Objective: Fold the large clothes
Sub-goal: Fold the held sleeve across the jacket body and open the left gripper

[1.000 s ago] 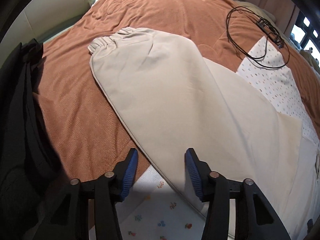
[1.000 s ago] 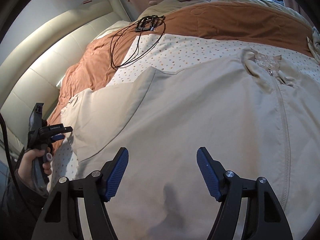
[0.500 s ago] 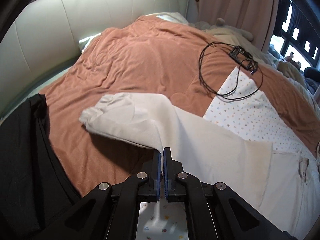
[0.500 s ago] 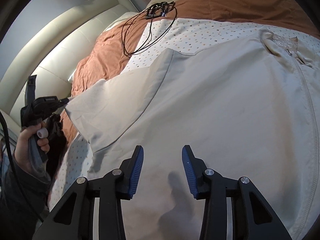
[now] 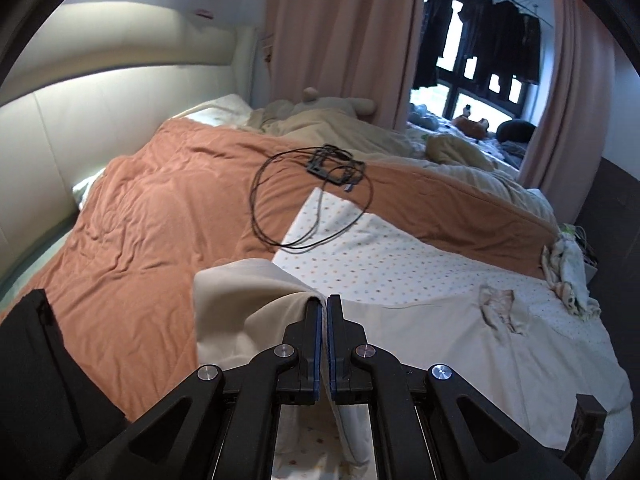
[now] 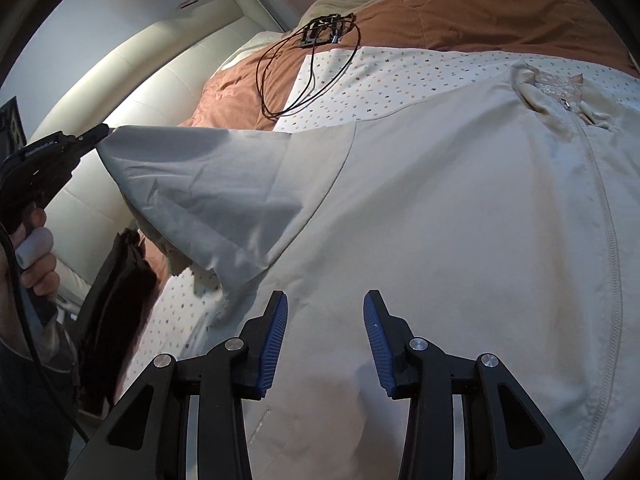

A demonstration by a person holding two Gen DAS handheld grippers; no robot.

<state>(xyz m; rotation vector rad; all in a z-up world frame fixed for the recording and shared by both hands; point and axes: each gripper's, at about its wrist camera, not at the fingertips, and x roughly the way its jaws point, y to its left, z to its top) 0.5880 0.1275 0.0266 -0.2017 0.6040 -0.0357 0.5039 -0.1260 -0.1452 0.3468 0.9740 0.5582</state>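
A large beige zip jacket [image 6: 460, 208] lies front-up on the bed, collar and zipper [image 6: 600, 184] toward the right. My left gripper [image 5: 324, 300] is shut on the jacket's sleeve [image 5: 248, 300] and holds it lifted off the bed; in the right wrist view the same gripper [image 6: 96, 134] pulls the sleeve [image 6: 208, 184] up and taut at the left. My right gripper [image 6: 326, 308] is open and empty, hovering just above the jacket's lower body.
A dotted white sheet [image 5: 380, 248] and an orange-brown duvet [image 5: 160, 208] cover the bed. A coiled black cable [image 5: 312, 200] lies on them beyond the sleeve. Dark clothing [image 5: 36, 380] lies at the left edge. A padded headboard [image 5: 100, 112] stands behind.
My left gripper closed on the sleeve edge and lifted it up off the bed. My right gripper narrowed, then opened wider again, staying over the jacket body.
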